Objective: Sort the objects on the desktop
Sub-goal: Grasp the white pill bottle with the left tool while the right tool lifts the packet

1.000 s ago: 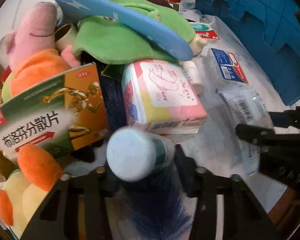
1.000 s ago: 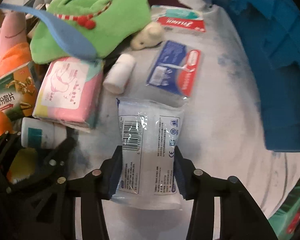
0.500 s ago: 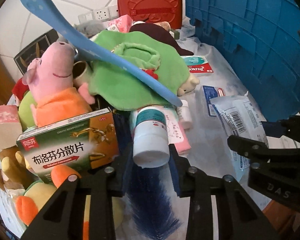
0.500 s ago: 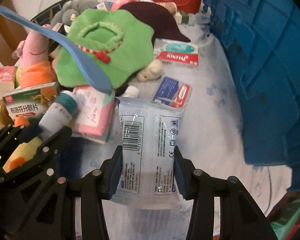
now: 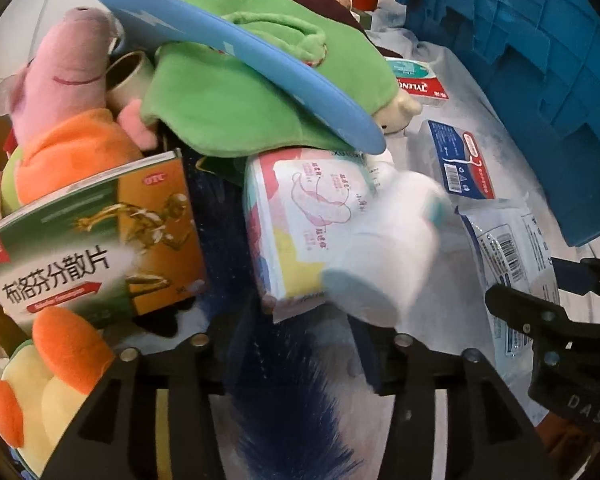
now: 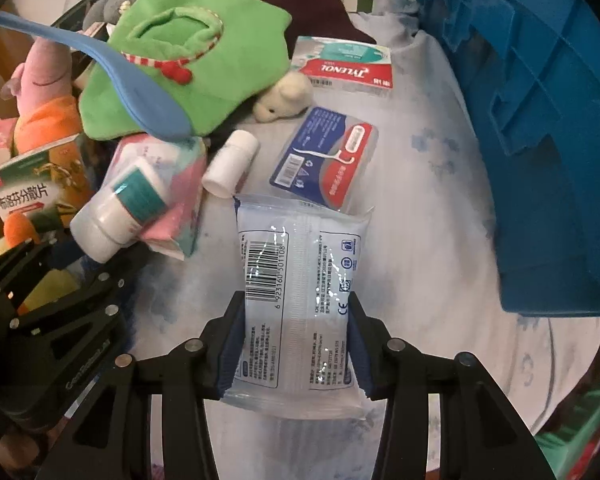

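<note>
While the right gripper (image 6: 296, 340) is clenched on a clear packet (image 6: 300, 304), the bottle (image 5: 380, 264) is being let go as the left gripper (image 5: 296, 336) opens; most clutter's still left unsorted on the counter (image 6: 432, 216).

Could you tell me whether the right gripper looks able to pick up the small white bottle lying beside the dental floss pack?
Probably not yet: the right gripper is shut on a clear packet, though the small white bottle lies uncovered.

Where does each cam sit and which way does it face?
Left wrist: on the left tool, facing steeply down at the toy pile; its black fingers show, opening, blurred white bottle off them.
Right wrist: on the right tool, facing steeply down at the cloth; its fingers clamp the clear packet.
Shared: bottle, packet, green plush, blue crate, each other's tool.
</note>
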Action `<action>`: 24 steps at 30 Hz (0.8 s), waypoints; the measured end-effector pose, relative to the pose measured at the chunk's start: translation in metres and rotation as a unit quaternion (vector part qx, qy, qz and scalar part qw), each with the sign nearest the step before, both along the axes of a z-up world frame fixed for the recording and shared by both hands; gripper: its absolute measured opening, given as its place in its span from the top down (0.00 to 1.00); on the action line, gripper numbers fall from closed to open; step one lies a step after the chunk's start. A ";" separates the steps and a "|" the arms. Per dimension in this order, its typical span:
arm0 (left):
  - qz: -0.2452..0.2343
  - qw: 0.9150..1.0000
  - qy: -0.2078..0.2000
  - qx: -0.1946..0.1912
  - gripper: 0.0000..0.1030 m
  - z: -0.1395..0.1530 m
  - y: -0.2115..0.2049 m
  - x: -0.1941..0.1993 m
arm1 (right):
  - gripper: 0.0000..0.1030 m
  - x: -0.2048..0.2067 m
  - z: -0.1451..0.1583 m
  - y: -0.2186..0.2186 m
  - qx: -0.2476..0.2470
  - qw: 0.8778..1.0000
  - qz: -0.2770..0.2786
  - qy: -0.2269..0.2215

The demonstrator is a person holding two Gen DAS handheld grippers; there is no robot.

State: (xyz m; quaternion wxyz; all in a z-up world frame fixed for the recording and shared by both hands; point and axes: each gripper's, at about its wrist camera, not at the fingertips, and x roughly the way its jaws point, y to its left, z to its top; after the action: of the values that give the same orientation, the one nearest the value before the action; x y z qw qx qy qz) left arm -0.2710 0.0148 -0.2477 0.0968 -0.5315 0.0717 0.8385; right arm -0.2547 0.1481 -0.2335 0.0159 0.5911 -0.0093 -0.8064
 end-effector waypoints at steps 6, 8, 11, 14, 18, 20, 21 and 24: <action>-0.007 1.000 0.000 -0.009 0.48 0.001 0.005 0.002 | 0.55 -0.013 -0.018 0.002 0.014 1.000 0.004 -0.012; -0.017 1.000 -0.002 0.001 0.47 0.004 0.006 0.007 | 0.55 -0.012 -0.023 0.005 0.018 1.000 -0.001 -0.019; -0.034 0.999 -0.001 0.009 0.43 0.008 0.015 0.015 | 0.55 -0.006 -0.025 0.013 0.029 0.999 -0.008 -0.020; -0.052 0.999 -0.004 0.009 0.41 0.009 0.029 0.020 | 0.55 0.002 -0.023 0.024 0.035 0.999 -0.020 -0.017; -0.071 0.997 -0.002 0.020 0.41 0.019 0.044 0.033 | 0.55 0.018 -0.020 0.041 0.040 0.999 -0.033 -0.015; -0.082 0.996 0.010 0.026 0.41 0.029 0.049 0.043 | 0.55 0.029 -0.019 0.048 0.039 0.998 -0.037 -0.013; -0.088 0.996 0.011 0.030 0.41 0.032 0.052 0.047 | 0.55 0.035 -0.019 0.052 0.038 0.998 -0.040 -0.012; -0.117 0.992 0.001 0.039 0.36 0.029 0.069 0.059 | 0.55 0.047 -0.021 0.061 0.037 0.998 -0.045 -0.015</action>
State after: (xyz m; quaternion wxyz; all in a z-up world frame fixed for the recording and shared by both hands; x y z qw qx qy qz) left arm -0.2124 0.0840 -0.2182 0.2149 -0.5141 0.1008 0.8242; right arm -0.2073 0.2087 -0.2542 -0.0428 0.6024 -0.0060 -0.7971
